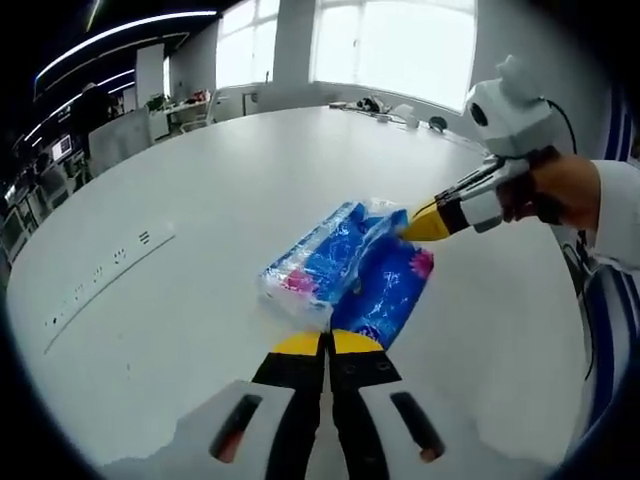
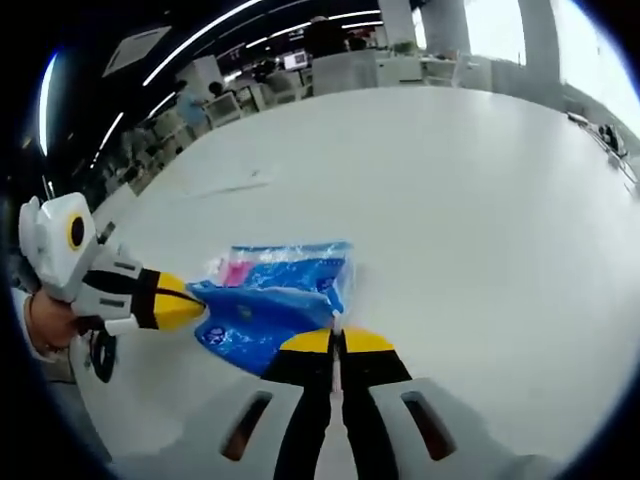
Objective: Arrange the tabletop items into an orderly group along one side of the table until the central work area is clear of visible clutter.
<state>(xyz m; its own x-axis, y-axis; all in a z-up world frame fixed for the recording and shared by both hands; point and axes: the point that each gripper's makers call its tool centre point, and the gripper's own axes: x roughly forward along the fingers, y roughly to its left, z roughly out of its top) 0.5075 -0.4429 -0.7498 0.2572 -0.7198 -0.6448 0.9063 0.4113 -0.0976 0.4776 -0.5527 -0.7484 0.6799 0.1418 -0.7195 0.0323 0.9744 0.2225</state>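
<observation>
Two blue tissue packs in clear wrap lie together on the white table: a pale blue-and-pink pack and a darker blue pack. My left gripper rises from the bottom of the left gripper view, jaws shut on the dark pack's near edge. My right gripper reaches in from the right, shut on the wrap at the far end. In the right gripper view, my right gripper pinches the edge of the dark pack, with the pale pack behind it. My left gripper comes in from the left.
A flush socket strip runs across the tabletop at the left. Small items sit by the far table edge under bright windows. A hand holds the right gripper. Office desks stand beyond the table.
</observation>
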